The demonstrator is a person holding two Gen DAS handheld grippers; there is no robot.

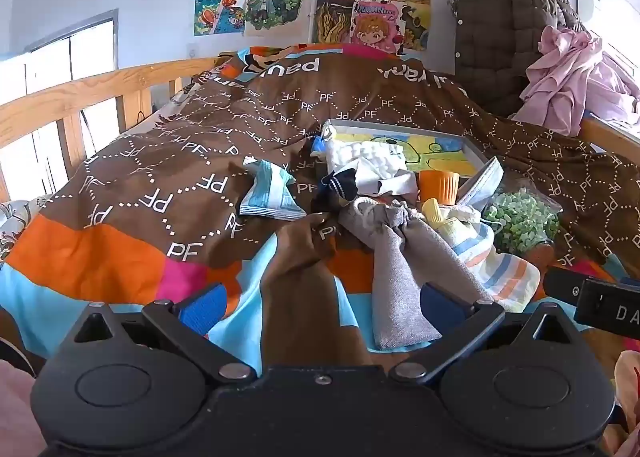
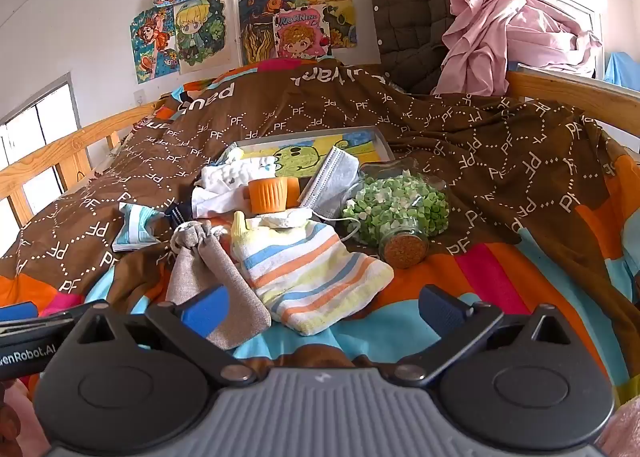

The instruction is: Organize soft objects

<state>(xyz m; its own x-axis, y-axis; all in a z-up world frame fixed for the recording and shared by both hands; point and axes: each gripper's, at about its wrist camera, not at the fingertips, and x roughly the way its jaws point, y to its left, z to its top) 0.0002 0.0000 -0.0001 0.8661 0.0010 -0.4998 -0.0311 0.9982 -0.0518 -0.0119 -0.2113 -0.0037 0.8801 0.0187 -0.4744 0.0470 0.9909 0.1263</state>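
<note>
While my right view alone shows the jar (image 2: 394, 213) whole, I see both the left gripper (image 1: 320, 307) and right gripper (image 2: 324, 311) spread wide, holding nothing.

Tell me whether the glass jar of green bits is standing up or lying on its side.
On its side. The jar lies on the bedspread, its cork stopper facing the camera rather than up.

A grey drawstring pouch (image 2: 216, 273) lies flat on the near part of the bedspread, its tied neck pointing far. Just right of it, touching, lies a striped towel (image 2: 308, 277). Farther back are a white fluffy cloth (image 2: 228, 177), a dark sock (image 1: 340, 185) and a face mask (image 2: 334, 177).
</note>
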